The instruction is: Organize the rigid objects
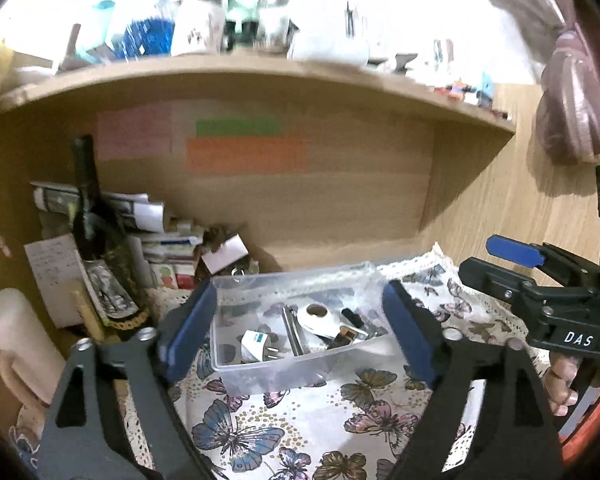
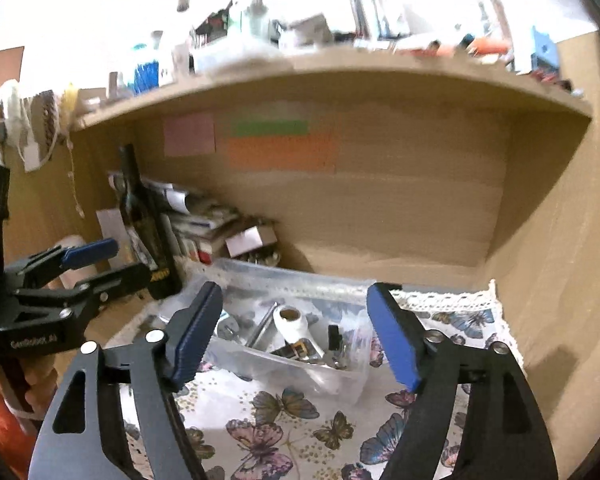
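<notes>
A clear plastic bin (image 1: 256, 374) sits on the butterfly-print cloth (image 1: 300, 432) under a wooden shelf. It holds a white plug adapter (image 1: 256, 346), a metal bar (image 1: 292, 330), a white ring-shaped part (image 1: 320, 316) and small dark pieces. My left gripper (image 1: 296, 334) is open and empty, its blue pads on either side of the bin. My right gripper (image 2: 296, 334) is open and empty, just in front of the bin (image 2: 328, 374). Each gripper shows at the edge of the other's view: the right gripper (image 1: 512, 252) and the left gripper (image 2: 92, 252).
A dark bottle (image 1: 90, 216) stands at the left beside stacked papers and boxes (image 1: 168, 240). A pale cylinder (image 1: 16, 328) is at the far left. The shelf's back wall (image 1: 300, 200) carries coloured notes. The shelf top (image 1: 240, 68) is crowded with items.
</notes>
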`<state>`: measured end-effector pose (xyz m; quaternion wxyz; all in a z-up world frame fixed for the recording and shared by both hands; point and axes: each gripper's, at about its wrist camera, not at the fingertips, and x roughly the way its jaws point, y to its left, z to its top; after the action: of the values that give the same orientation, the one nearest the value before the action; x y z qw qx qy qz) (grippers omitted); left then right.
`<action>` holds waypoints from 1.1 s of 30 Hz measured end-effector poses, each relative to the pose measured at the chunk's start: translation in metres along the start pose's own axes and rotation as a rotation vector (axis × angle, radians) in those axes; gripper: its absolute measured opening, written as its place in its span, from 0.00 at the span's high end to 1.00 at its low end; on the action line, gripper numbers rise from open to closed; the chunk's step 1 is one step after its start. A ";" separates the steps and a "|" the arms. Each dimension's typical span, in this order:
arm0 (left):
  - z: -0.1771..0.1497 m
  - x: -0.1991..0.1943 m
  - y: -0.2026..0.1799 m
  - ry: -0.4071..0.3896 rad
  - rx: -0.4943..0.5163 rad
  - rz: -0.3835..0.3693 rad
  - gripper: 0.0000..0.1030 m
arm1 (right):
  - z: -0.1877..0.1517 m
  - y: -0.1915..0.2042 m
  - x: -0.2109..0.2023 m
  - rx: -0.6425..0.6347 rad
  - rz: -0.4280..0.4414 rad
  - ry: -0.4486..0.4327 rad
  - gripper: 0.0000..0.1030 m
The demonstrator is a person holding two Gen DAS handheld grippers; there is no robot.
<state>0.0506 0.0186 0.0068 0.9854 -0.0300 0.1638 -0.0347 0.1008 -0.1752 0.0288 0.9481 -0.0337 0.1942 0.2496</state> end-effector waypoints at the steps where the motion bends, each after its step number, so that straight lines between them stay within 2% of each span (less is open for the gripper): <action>1: 0.000 -0.004 -0.001 -0.011 0.002 0.004 0.11 | 0.000 0.001 -0.005 0.002 -0.002 -0.011 0.27; 4: -0.001 -0.017 -0.004 -0.045 0.004 0.015 0.05 | -0.002 0.002 -0.018 0.009 -0.014 -0.044 0.19; 12: -0.003 -0.038 -0.011 -0.089 0.005 0.013 0.02 | -0.005 0.003 -0.036 0.025 -0.001 -0.076 0.17; 33: -0.007 -0.036 -0.014 -0.079 -0.004 0.013 0.01 | -0.008 0.002 -0.042 0.023 0.003 -0.075 0.13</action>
<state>0.0138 0.0076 0.0127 0.9913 -0.0321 0.1249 -0.0266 0.0637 -0.1938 0.0373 0.9546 -0.0133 0.1615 0.2500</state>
